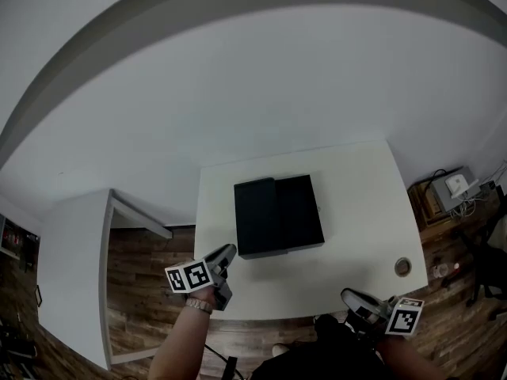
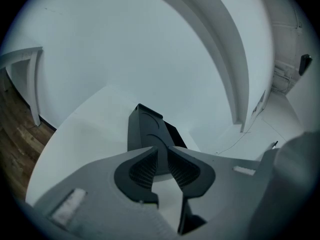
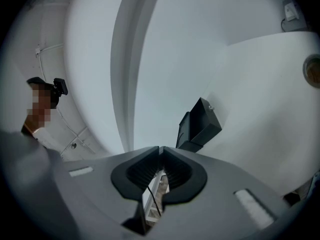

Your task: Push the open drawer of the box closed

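Now both tools are short of the box [image 1: 279,214], which sits mid-table [image 1: 356,212], ahead of the left gripper [image 1: 228,251] and ahead and to the left of the right gripper [image 1: 349,295]. The left gripper's jaws stand slightly parted with nothing between them; the right gripper's tips meet, also on nothing. To close the drawer well, I'd say keep the jaws as they are and use the tips as a blunt pusher. Meet the drawer's end face square and low, push straight along the slide line, and steady the shell's other end with your other gripper so the whole box doesn't skate. From the head view you get the layout: a seam [image 1: 275,212] splitting the box into two halves, and both grippers near the table's near edge. Only the left gripper view shows height. The tall near half lies dead ahead through the jaws, with a lower half behind it, likely the drawer [image 2: 175,134]. The right gripper view puts the box up and to the right of its jaws, so that tool isn't lined up.
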The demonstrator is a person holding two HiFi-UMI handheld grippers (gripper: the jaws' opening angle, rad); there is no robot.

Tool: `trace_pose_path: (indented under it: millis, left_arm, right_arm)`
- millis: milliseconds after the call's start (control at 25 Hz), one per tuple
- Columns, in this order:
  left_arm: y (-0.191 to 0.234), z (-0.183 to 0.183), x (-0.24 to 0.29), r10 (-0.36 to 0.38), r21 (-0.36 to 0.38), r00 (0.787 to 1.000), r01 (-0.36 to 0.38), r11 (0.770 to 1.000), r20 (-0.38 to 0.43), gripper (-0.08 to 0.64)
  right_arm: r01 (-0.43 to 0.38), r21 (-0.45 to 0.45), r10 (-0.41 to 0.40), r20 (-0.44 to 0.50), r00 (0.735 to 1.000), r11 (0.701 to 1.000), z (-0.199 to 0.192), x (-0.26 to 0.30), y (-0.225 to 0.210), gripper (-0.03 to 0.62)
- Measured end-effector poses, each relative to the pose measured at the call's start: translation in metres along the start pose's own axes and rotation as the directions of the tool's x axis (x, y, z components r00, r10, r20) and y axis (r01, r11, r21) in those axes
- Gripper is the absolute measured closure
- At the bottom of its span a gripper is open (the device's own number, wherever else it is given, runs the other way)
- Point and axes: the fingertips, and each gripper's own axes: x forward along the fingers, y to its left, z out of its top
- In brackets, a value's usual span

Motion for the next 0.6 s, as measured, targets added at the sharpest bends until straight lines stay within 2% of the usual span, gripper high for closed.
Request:
trace_pose_path:
  millis: [200, 400, 600]
  left_arm:
    - [0.026, 0.016, 0.037, 0.08, 0.029, 0.995, -0.079, 0.996, -0.057, 0.495]
    - [0.043, 0.011, 0.057, 0.167, 0.066, 0.976, -0.159, 0.985, -0.137, 0.495]
    - [0.048, 0.006, 0.063, 0.175, 0.045, 0.971, -0.17, 0.984, -0.163, 0.495]
  right_arm:
    - [0.027, 0.0, -0.027, 0.001, 1.0, 1.0, 0.025, -0.003, -0.015, 0.563]
    - [0.039, 0.018, -0.038, -0.011, 0.999, 0.999, 0.041, 0.001, -0.029, 0.563]
    - [0.03, 0.033, -0.029, -0.029, 0.999, 0.999, 0.052, 0.013, -0.04, 0.563]
